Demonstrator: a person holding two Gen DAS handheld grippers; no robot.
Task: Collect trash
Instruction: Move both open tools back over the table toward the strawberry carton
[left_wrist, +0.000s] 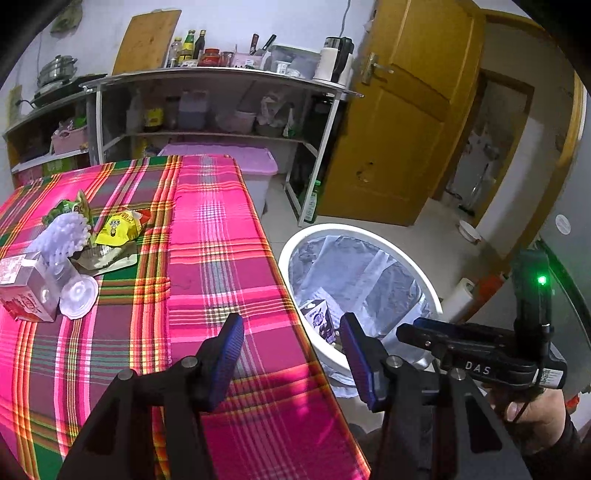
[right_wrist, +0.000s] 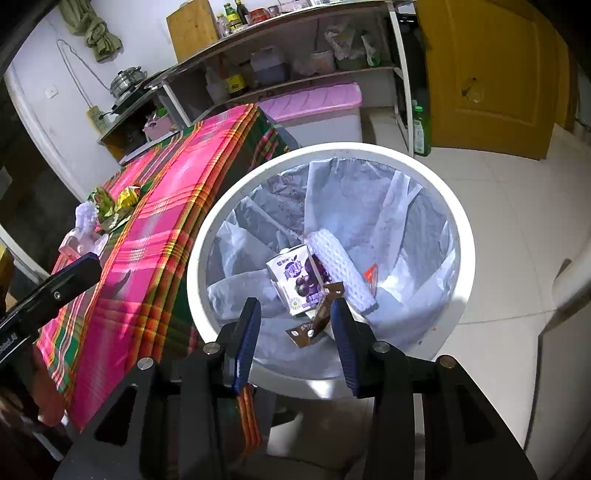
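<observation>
A white lined trash bin stands on the floor beside the table; it also shows in the left wrist view. Inside lie a purple drink carton, a white foam net and a brown wrapper. My right gripper is open and empty just above the bin's near rim. My left gripper is open and empty over the table's right edge. On the table's far left lie a yellow snack bag, a green wrapper, a white foam net, a clear cup and a red-white carton.
The table has a pink plaid cloth. A metal shelf unit with bottles and a lidded pink storage box stand behind it. A yellow door is at the right. A green bottle stands on the tiled floor.
</observation>
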